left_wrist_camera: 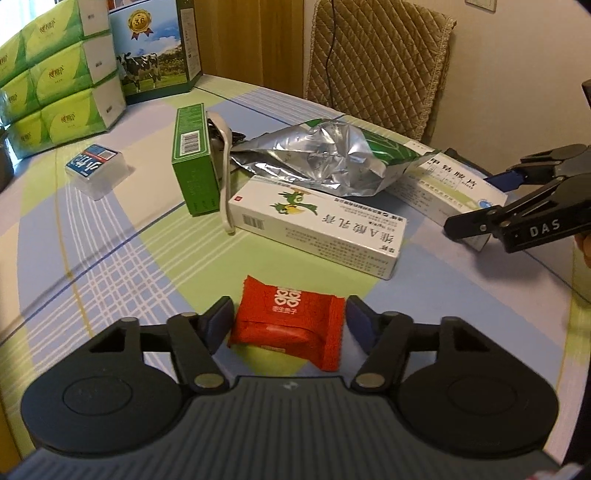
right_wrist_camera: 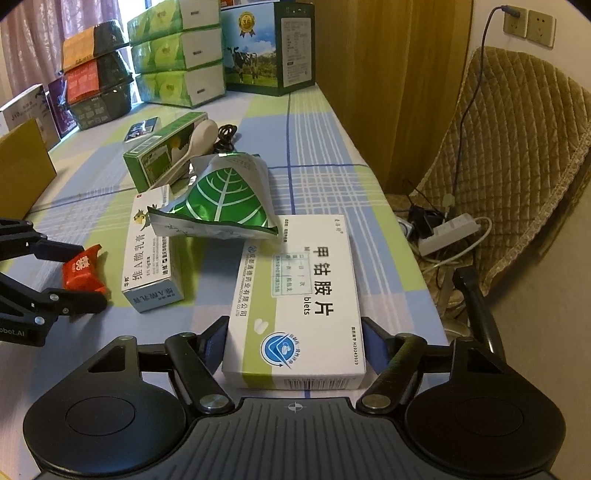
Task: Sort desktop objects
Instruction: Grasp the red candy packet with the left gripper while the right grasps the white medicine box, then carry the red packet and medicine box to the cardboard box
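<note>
Sorting barely begun: left gripper (left_wrist_camera: 286, 319) brackets a red candy packet (left_wrist_camera: 286, 325), right gripper (right_wrist_camera: 295, 339) a tablet box (right_wrist_camera: 299, 306), fingers spread; clutter remains.

Stacked green tissue packs (left_wrist_camera: 55, 70) at far table edge, cow-print milk carton box (right_wrist_camera: 266, 48) just beside them. Dark snack trays with orange labels (right_wrist_camera: 96, 70) stacked left of tissues, purple and white boxes (right_wrist_camera: 33, 107) further left. Plaid tablecloth (left_wrist_camera: 110, 266) in blue, green, white. Quilted brown chair cover (right_wrist_camera: 517, 147) off table's right side; cable (right_wrist_camera: 476, 85) running down from wall socket (right_wrist_camera: 528, 24). White power strip (right_wrist_camera: 450, 232) on chair seat amid tangled cords.
</note>
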The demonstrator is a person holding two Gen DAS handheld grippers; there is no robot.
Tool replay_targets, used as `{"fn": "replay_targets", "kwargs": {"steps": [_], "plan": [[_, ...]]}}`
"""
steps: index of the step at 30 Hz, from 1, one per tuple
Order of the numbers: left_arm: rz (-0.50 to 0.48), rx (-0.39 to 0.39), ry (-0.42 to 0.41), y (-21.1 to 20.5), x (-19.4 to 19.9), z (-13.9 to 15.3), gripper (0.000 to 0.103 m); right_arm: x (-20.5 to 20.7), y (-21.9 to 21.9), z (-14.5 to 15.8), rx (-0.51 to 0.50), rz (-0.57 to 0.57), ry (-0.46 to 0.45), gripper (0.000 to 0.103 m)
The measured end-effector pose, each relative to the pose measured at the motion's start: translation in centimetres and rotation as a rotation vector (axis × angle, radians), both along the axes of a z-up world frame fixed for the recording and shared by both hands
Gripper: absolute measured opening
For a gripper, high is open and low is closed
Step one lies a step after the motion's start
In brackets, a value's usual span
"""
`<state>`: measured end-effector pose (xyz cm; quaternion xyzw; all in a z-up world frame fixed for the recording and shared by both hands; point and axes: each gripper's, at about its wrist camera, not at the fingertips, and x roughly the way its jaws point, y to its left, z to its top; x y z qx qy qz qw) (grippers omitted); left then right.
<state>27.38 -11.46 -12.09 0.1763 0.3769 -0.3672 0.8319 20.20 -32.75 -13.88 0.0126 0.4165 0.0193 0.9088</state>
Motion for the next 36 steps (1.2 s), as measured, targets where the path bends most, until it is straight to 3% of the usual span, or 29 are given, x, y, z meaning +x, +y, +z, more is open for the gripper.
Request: {"fn": "replay_targets", "kwargs": {"steps": [7,10,27,34,36], "plan": [[0.012,0.005,0.016,-0.1,-0.3,0.2,0.055,0.0,0.2,0.0,-0.002,-0.011,0.002,0.069],[0.038,-0.004,0.042,-0.1,-0.5,0.3,0.046,0.0,0.3,0.0,-0.009,-0.012,0.002,0.069],[0.084,-0.017,0.04,0.2,-0.8,0.7,0.037,0.9,0.4,-0.5,-0.035,-0.021,-0.009,0.076],[0.119,-0.032,0.043,0.5,-0.9,1.0,0.036,1.0,0.3,-0.4,-0.028,-0.026,-0.015,0.075],[0.12,-0.034,0.042,0.5,-1.0,1.1,0.036,1.0,0.2,-0.4,-0.024,-0.03,-0.017,0.069]]}}
